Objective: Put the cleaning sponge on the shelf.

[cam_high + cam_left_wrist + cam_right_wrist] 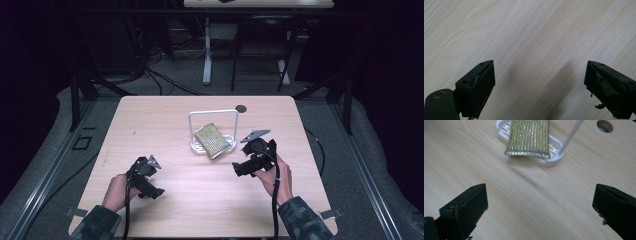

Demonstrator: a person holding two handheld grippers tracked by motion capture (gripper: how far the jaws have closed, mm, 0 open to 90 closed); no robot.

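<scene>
High view. Wooden table (pixel 165 120), pale grain. My left gripper (pixel 148 181) sits low at about 7 o'clock from the table's middle, held just above the board, nose aimed toward 4 o'clock. My right gripper (pixel 239 169) sits at about 4 o'clock from the middle, nose aimed toward 9 o'clock, grey plate on top. The two are well apart. The gold-green scouring sponge (pixel 211 139) lies at about 12 o'clock from the middle, resting on a white slotted soap dish (pixel 196 147) and leaning back against its white wire frame (pixel 213 112). The sponge's long axis runs roughly from 11 to 5 o'clock, its lower end toward my right gripper, hanging past the dish rim. A dark round hole (pixel 241 108) in the table sits just past the frame at 1 o'clock.

Left gripper view. My jaws stand wide apart, nothing between them. Bare table grain (pixel 531 42) beneath; jaw shadows fall on it. Pads look frayed at the edges.

Right gripper view. Jaws wide apart here too, nothing held. The sponge (pixel 529 137) lies dead ahead at 12 o'clock, near but not touching. Its ribbed weave runs lengthwise toward me, near short edge squared to my jaws and overhanging the dish (pixel 552 153). One frame rod (pixel 571 136) rises at 1 o'clock; the hole (pixel 604 126) is at 2 o'clock.
</scene>
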